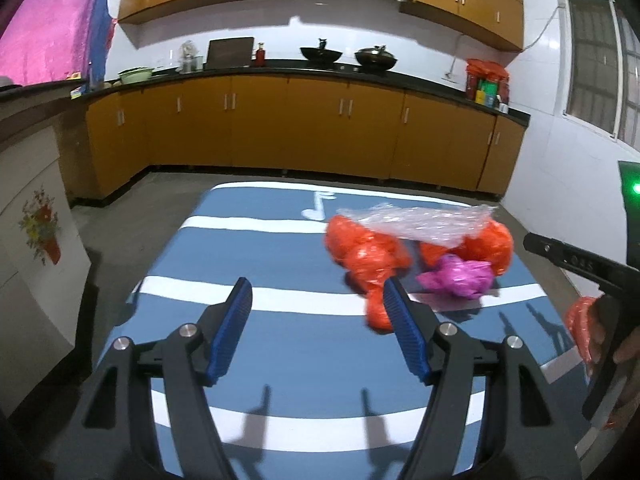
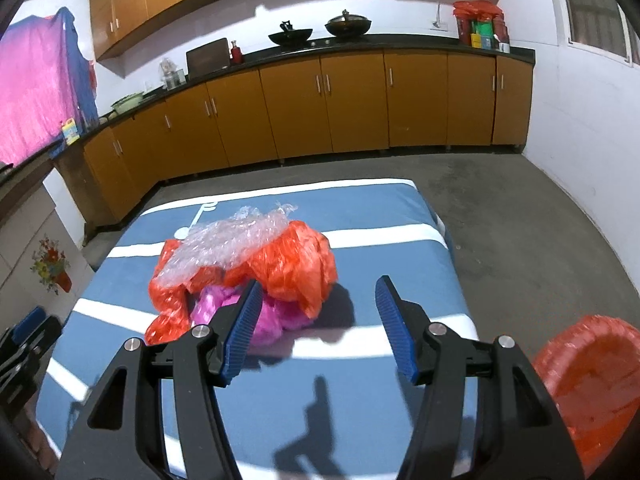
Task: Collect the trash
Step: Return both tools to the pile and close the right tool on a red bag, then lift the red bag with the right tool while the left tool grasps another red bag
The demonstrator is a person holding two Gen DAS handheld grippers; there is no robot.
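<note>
A pile of trash lies on the blue-and-white striped table point(image 1: 300, 356) point(image 2: 380, 216). It holds crumpled orange plastic bags point(image 1: 368, 256) point(image 2: 296, 264), clear bubble wrap point(image 1: 420, 222) point(image 2: 228, 244) on top and a magenta bag point(image 1: 460, 276) point(image 2: 276, 316). My left gripper point(image 1: 316, 296) is open just left of the pile, nothing between its blue pads. My right gripper point(image 2: 319, 286) is open too, its left pad in front of the magenta bag, not pressing on it. An open orange bag point(image 2: 592, 376) point(image 1: 580, 328) hangs off the table's right side.
Orange cabinets point(image 1: 320, 128) with a black counter and two woks point(image 1: 320, 54) line the far wall. Grey floor point(image 2: 520, 220) surrounds the table. A white unit with a flower decal point(image 1: 40, 228) stands at the left. A person's hand point(image 1: 626, 344) shows at the right edge.
</note>
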